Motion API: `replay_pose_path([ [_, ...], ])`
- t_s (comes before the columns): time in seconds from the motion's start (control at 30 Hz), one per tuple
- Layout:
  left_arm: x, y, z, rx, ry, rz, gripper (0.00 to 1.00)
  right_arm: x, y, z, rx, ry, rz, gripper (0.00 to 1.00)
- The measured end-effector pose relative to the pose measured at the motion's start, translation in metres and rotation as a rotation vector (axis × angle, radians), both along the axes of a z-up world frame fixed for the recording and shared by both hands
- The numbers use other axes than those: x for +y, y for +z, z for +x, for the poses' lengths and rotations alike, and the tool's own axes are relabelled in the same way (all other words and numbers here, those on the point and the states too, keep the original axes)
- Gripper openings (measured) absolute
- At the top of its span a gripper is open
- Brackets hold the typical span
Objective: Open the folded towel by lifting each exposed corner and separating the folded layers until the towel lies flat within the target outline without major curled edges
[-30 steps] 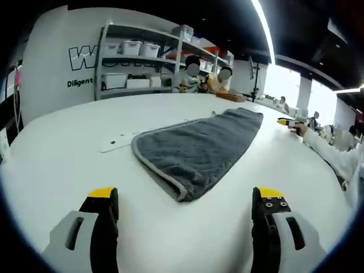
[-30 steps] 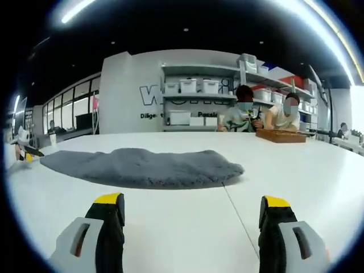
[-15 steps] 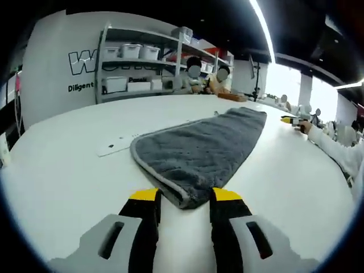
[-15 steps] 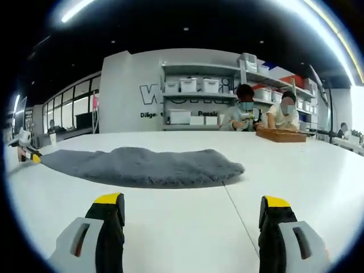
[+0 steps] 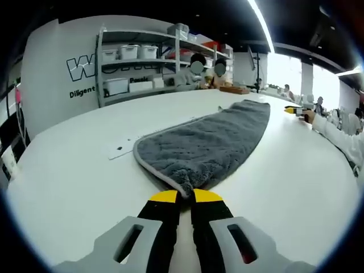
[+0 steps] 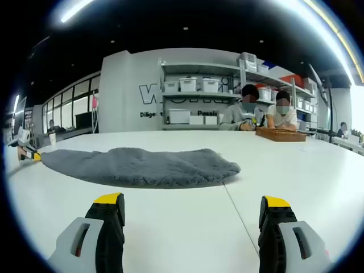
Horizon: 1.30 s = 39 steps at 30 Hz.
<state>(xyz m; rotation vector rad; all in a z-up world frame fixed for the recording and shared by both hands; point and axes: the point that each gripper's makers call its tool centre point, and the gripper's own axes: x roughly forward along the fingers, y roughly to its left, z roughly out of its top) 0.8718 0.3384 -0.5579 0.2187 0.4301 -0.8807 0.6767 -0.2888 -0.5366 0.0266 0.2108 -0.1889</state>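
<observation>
A folded grey towel [image 5: 205,145] with a pale edge lies on the white table [image 5: 68,182], stretching away from me. In the left gripper view my left gripper [image 5: 186,197] is shut on the towel's near corner, its yellow-tipped jaws pressed together on the cloth. In the right gripper view the same towel [image 6: 139,166] lies low and wide across the table ahead. My right gripper [image 6: 193,202] stands open above bare table, a short way back from the towel. A thin dark outline line [image 6: 239,216] runs on the table between its jaws.
A white paper strip [image 5: 122,149] lies beside the towel's left edge. People sit at the table's far side near a wooden tray [image 6: 281,135]. Shelves with white bins [image 6: 193,86] stand behind. Another person's sleeve and yellow-tipped tool [image 5: 296,110] are at the right.
My left gripper moved forward to the towel's near corner and went from wide open to shut on it. The right gripper stayed open and still.
</observation>
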Motion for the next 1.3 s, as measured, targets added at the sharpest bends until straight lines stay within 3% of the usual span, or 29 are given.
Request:
replay_pose_path([
  [0.53, 0.092, 0.001, 0.008, -0.008, 0.208, 0.054, 0.06, -0.002, 0.000, 0.000, -0.002, -0.002, 0.007, 0.99],
  [0.77, 0.123, 0.001, 0.010, -0.004, 0.264, 0.070, 0.06, -0.002, -0.001, 0.001, 0.000, -0.003, 0.008, 0.99],
  [0.97, 0.135, 0.001, 0.009, -0.009, 0.307, 0.069, 0.06, -0.002, 0.000, 0.001, 0.000, -0.004, 0.010, 0.99],
  [1.3, 0.145, 0.004, -0.001, -0.006, 0.314, -0.031, 0.14, -0.003, -0.001, 0.003, 0.002, -0.003, 0.011, 0.99],
])
